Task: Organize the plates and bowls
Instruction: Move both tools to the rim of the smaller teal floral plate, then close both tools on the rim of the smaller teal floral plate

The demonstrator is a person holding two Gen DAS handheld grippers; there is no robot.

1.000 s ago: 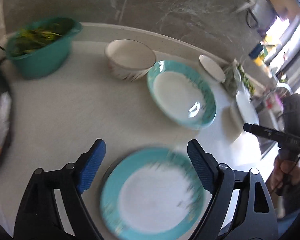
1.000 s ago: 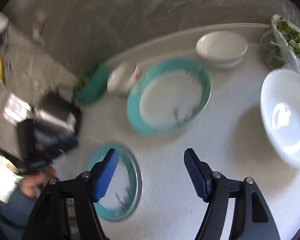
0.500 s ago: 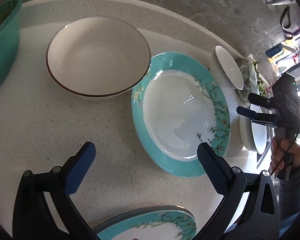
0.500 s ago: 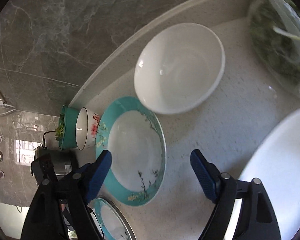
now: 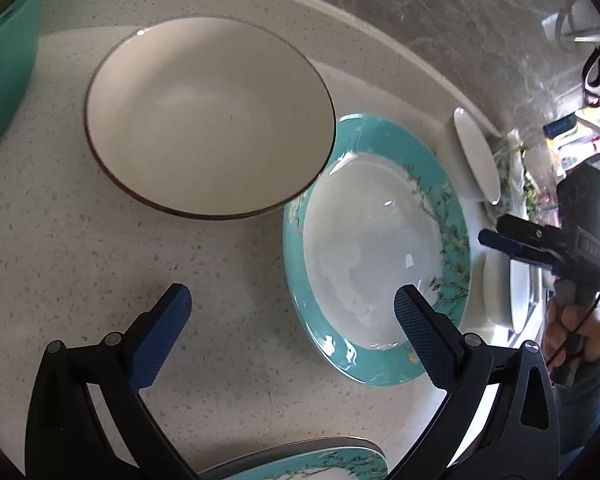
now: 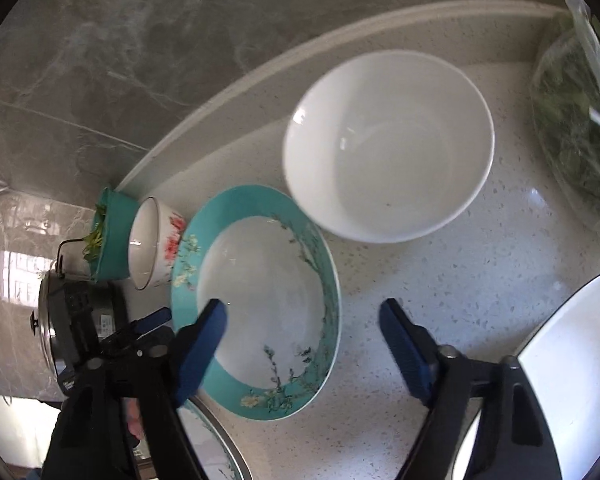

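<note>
In the left wrist view, the left gripper [image 5: 290, 320] hangs above the speckled counter [image 5: 80, 260] with its fingers spread wide and nothing between them. One pad is over bare counter, the other pad is over the near rim of the teal plate [image 5: 376, 248]. Behind, a cream bowl [image 5: 208, 116] with a brown rim stands on the counter, and its edge overlaps the teal plate in this view. At the far left there is a part of a green tub [image 5: 4, 60]. At the bottom edge the rim of a second teal plate [image 5: 320, 460] is seen. To the right, the right gripper [image 5: 500, 240] appears from the side, held by a hand [image 5: 572, 328]. A small white dish [image 5: 476, 156] lies beyond the teal plate.

In the right wrist view, the right gripper [image 6: 300, 344] is over the counter [image 6: 460, 280] and its fingers are closing, released, with only the rim of the teal plate [image 6: 260, 292] below them. This view shows the white bowl [image 6: 388, 144] fully, near the wall and overlapping the plate's edge. It shows also the red flowers on the outside of the cream bowl [image 6: 152, 244], greens in the green tub [image 6: 108, 236], a bag of greens [image 6: 580, 120] at the right, and a large white plate [image 6: 572, 380] at the lower right. The left gripper [image 6: 152, 320] is at the left, partly hidden.
</note>
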